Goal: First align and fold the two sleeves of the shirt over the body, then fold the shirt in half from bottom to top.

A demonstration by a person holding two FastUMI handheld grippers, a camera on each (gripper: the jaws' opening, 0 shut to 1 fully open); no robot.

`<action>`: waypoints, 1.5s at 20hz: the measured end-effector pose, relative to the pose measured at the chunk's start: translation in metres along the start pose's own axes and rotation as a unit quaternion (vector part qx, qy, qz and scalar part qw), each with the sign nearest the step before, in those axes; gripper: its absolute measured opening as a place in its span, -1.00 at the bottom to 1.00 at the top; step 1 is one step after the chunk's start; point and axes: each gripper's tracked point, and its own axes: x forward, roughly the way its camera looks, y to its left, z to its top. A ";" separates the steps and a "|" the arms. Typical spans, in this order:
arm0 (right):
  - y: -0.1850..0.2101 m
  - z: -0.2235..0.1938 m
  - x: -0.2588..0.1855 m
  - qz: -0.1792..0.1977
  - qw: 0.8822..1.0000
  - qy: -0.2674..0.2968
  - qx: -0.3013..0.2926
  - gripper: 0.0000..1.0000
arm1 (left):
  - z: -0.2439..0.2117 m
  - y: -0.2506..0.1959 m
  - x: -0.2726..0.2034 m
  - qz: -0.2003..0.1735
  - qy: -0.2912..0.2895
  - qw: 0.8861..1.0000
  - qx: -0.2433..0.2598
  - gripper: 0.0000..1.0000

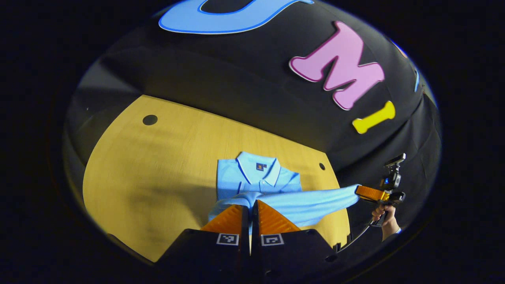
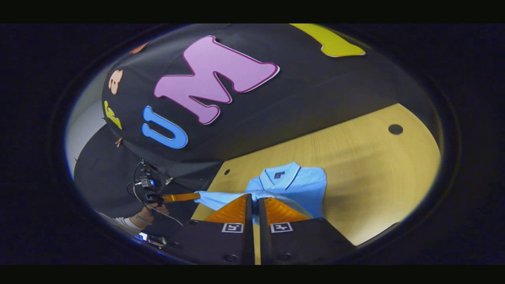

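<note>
Both claws are pinched on the light blue collared polo shirt, which lies collar-up near the far edge of the yellowish wooden surface with its lower part pulled up off the wood and stretched between them. Left claw has its fingers nearly together with blue fabric bunched right at the tips, and in the left gripper view you can see the other one off to the side, held by a hand, clamped on the end of the stretched cloth. Right claw looks the same, fingers narrow with the shirt's fabric caught at the tips, collar just past it.
</note>
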 end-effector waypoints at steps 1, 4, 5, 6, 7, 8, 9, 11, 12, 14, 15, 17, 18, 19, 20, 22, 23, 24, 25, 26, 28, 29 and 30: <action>-0.015 0.008 0.023 -0.014 1.000 0.005 -0.015 -0.80 | 0.008 0.004 0.024 0.016 -0.005 1.000 0.014 -0.87; -0.057 0.019 0.094 -0.050 0.998 0.026 -0.028 -0.80 | 0.025 0.021 0.090 0.059 0.006 0.998 -0.008 -0.88; -0.068 0.017 0.113 -0.060 0.997 0.032 -0.027 -0.80 | 0.030 0.031 0.110 0.072 0.004 0.997 -0.018 -0.87; -0.082 0.013 0.129 -0.070 0.997 0.035 -0.029 -0.80 | 0.036 0.041 0.126 0.084 0.001 0.996 -0.032 -0.78; -0.094 0.009 0.142 -0.079 0.996 0.038 -0.036 -0.80 | 0.038 0.046 0.136 0.089 0.001 0.995 -0.047 -0.88; -0.104 0.003 0.151 -0.092 0.994 0.042 -0.045 -0.95 | 0.042 0.053 0.147 0.094 0.001 0.994 -0.053 -0.88; -0.119 -0.002 0.159 -0.107 0.992 0.048 -0.053 -0.95 | 0.040 0.063 0.155 0.107 0.004 0.993 -0.051 -0.87; -0.140 -0.011 0.171 -0.131 0.989 0.055 -0.050 -0.80 | 0.027 0.077 0.168 0.133 0.023 0.990 -0.032 -0.87; -0.145 -0.015 0.171 -0.139 0.988 0.059 -0.042 -0.80 | 0.025 0.083 0.170 0.153 0.023 0.988 -0.023 -0.87; -0.151 -0.019 0.170 -0.147 0.986 0.066 -0.037 -0.30 | 0.025 0.088 0.178 0.182 0.017 0.983 -0.011 -0.45; -0.150 -0.018 0.166 -0.147 0.986 0.067 -0.045 0.04 | 0.021 0.081 0.176 0.173 0.018 0.985 -0.012 -0.10; -0.148 -0.011 0.155 -0.148 0.984 0.061 -0.074 0.52 | 0.033 0.071 0.168 0.167 0.002 0.986 0.004 0.59; -0.144 -0.006 0.147 -0.149 0.983 0.053 -0.088 0.75 | 0.039 0.069 0.160 0.170 -0.005 0.985 0.013 0.65; -0.139 0.000 0.138 -0.150 0.982 0.045 -0.102 0.73 | 0.043 0.064 0.150 0.167 -0.017 0.986 0.019 0.73; -0.132 0.006 0.129 -0.150 0.982 0.036 -0.113 0.75 | 0.051 0.056 0.136 0.161 -0.031 0.986 0.023 0.79; -0.114 0.020 0.110 -0.147 0.979 0.012 -0.140 0.94 | 0.066 0.040 0.103 0.157 -0.063 0.984 0.048 0.92; -0.105 0.028 0.098 -0.148 0.977 -0.001 -0.156 0.96 | 0.071 0.033 0.084 0.159 -0.079 0.982 0.067 0.95; -0.095 0.034 0.088 -0.148 0.974 -0.013 -0.170 0.96 | 0.075 0.024 0.062 0.160 -0.095 0.979 0.084 0.94; -0.083 0.040 0.076 -0.149 0.972 -0.024 -0.180 0.96 | 0.079 0.013 0.038 0.159 -0.115 0.976 0.099 0.94; -0.071 0.044 0.064 -0.150 0.970 -0.035 -0.189 0.96 | 0.080 0.000 0.014 0.152 -0.132 0.973 0.110 0.94; -0.042 0.049 0.035 -0.153 0.965 -0.058 -0.206 0.96 | 0.074 -0.027 -0.029 0.133 -0.163 0.970 0.122 0.94; -0.026 0.052 0.019 -0.155 0.961 -0.073 -0.216 0.96 | 0.069 -0.037 -0.051 0.125 -0.174 0.968 0.132 0.94; -0.009 0.054 0.001 -0.158 0.957 -0.089 -0.227 0.96 | 0.065 -0.046 -0.073 0.122 -0.192 0.963 0.142 0.94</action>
